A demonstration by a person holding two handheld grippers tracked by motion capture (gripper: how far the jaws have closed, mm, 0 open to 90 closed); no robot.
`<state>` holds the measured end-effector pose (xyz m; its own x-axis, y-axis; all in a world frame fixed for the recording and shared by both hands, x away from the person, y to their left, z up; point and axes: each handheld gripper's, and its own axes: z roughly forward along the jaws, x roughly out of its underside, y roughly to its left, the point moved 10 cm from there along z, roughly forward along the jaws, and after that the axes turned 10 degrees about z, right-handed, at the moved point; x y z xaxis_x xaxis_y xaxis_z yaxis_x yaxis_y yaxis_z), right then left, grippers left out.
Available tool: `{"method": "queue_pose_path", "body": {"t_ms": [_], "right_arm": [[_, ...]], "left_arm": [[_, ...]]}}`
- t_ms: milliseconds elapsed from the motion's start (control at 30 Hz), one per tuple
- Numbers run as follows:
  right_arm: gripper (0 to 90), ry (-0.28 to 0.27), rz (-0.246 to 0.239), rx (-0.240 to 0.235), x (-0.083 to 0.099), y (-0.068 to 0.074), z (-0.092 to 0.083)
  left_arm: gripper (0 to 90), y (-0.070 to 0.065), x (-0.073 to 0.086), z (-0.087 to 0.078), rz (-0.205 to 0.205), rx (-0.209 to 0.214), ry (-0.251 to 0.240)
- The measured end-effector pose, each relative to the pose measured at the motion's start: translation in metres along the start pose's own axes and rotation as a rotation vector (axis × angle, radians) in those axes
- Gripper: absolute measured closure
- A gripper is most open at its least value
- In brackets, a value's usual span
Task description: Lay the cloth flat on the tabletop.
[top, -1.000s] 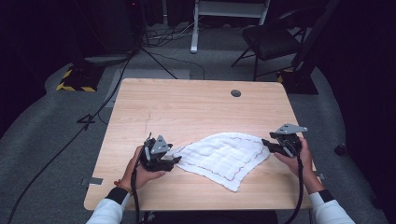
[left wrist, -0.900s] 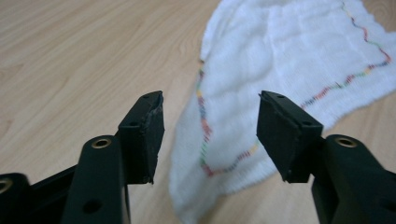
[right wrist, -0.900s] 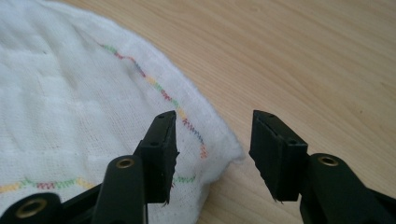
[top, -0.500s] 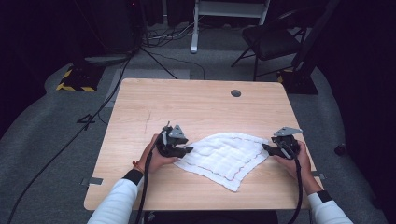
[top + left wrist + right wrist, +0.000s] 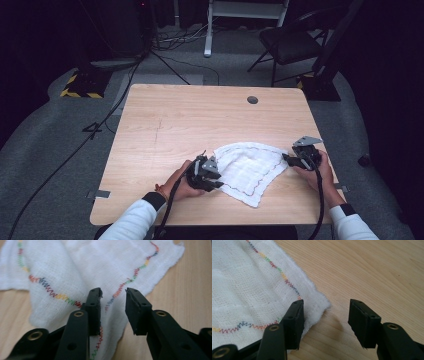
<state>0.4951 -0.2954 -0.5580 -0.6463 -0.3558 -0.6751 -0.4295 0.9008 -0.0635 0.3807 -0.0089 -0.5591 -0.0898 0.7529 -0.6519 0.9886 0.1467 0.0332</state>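
The white cloth (image 5: 249,169) lies spread on the wooden table (image 5: 190,120), directly between your two grippers, on the near right part of the tabletop. A wavy line of many-coloured stitching (image 5: 50,288) runs along inside its edges, and the weave is loose and gauzy.

Your left gripper (image 5: 206,173) sits at the cloth's left edge, touching or just over it in the high view. In the left gripper view its jaws stand apart, released, with the cloth (image 5: 82,267) spread beneath and ahead of them. The stitched seam passes under the gap between the jaws. The left-hand jaw lies over the cloth, while the right-hand jaw is over the cloth's edge with bare wood to its right. Whether either jaw presses on the fabric, you cannot tell.

Your right gripper (image 5: 296,160) is at the cloth's right corner. In the right gripper view its jaws are also spread open, holding nothing. The fluffy corner of the cloth (image 5: 249,290) pokes into the gap just beside the left-hand jaw, and the right-hand jaw stands over bare table (image 5: 374,272).

Your left hand (image 5: 177,185) and right hand (image 5: 320,172) wrap the gripper handles, with white sleeves (image 5: 132,220) entering from the near edge.

Beyond the table, a dark chair (image 5: 292,42) stands on the grey floor (image 5: 60,140).
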Motion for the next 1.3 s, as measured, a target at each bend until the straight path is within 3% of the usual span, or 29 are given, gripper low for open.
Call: {"method": "queue_pose_path", "body": {"t_ms": [67,167,333,433,600,700,800,900,933,1133,1233,1300], "right_arm": [[47.0,0.003,0.0,-0.001,0.0,0.0,0.0],[47.0,0.004,0.002,-0.002,0.001,0.0,0.001],[45.6,0.002,0.011,-0.006,0.001,-0.001,0.002],[45.3,0.003,0.014,-0.007,0.001,-0.002,0.002],[44.8,0.003,0.011,-0.004,0.001,-0.002,0.002],[44.8,0.0,0.01,-0.003,0.0,-0.003,0.003],[45.1,-0.002,0.009,0.002,-0.001,-0.002,0.003],[45.7,-0.002,0.007,0.006,-0.001,-0.002,0.004],[45.9,-0.002,0.005,0.007,-0.001,-0.002,0.004],[46.4,-0.008,0.006,0.0,-0.002,-0.002,0.004],[47.4,-0.009,0.007,-0.002,-0.001,-0.002,0.004],[47.9,-0.011,0.006,-0.008,-0.002,-0.001,0.004]], "left_arm": [[62.8,-0.007,-0.005,0.003,0.013,0.019,-0.004],[56.4,-0.011,-0.008,0.005,0.043,0.011,0.013],[50.3,-0.005,-0.012,-0.008,0.02,-0.012,-0.021],[46.9,0.002,-0.014,-0.02,0.01,-0.038,-0.044],[45.3,0.015,-0.018,-0.046,0.038,-0.095,-0.073],[45.5,0.031,-0.023,-0.063,0.01,-0.149,-0.121],[44.5,0.05,-0.02,-0.069,-0.025,-0.197,-0.132],[43.9,0.069,-0.016,-0.063,-0.063,-0.231,-0.132],[43.0,0.078,-0.012,-0.056,-0.074,-0.248,-0.104],[39.5,0.105,-0.011,-0.024,-0.11,-0.241,-0.053],[39.1,0.113,-0.012,-0.008,-0.127,-0.215,-0.034],[40.6,0.118,-0.01,0.0,-0.129,-0.22,-0.013]]}}
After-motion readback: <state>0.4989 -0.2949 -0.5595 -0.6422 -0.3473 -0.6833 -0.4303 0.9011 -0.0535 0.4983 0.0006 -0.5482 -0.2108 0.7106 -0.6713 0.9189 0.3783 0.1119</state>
